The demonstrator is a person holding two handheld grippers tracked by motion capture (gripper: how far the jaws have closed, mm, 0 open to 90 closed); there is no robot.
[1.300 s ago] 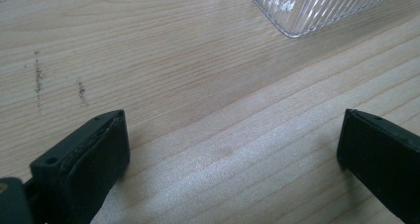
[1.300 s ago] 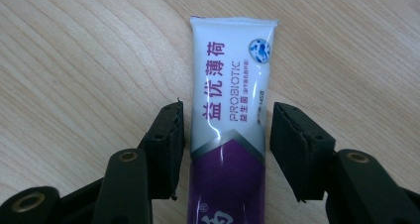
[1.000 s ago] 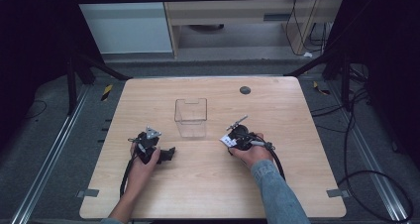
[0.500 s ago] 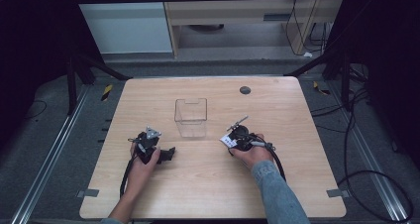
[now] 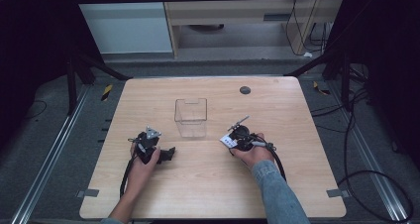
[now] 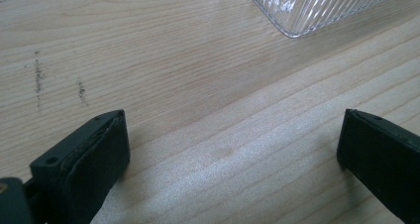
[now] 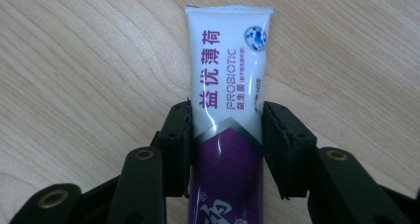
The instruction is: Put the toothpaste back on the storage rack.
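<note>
Right gripper [image 7: 225, 135]: jaws had just been closing and stood narrow, both pads against the sides of the tube [image 7: 229, 95], a white-and-purple tube lying flat on the table [image 7: 74, 60]. The tube's crimped end pointed to 12 o'clock in the right gripper view. In the high view the right gripper [image 5: 236, 136] lay at 5 o'clock from the box [image 5: 190, 117], the tube's white end [image 5: 227, 140] showing at its 9 o'clock.

Left gripper [image 6: 233, 154]: jaws wide, bare wood between them. Ribbed corner of the clear box [image 6: 317, 6] at 1 o'clock, apart from the jaws. High view: left gripper [image 5: 166, 153] at 7 o'clock from the box.
</note>
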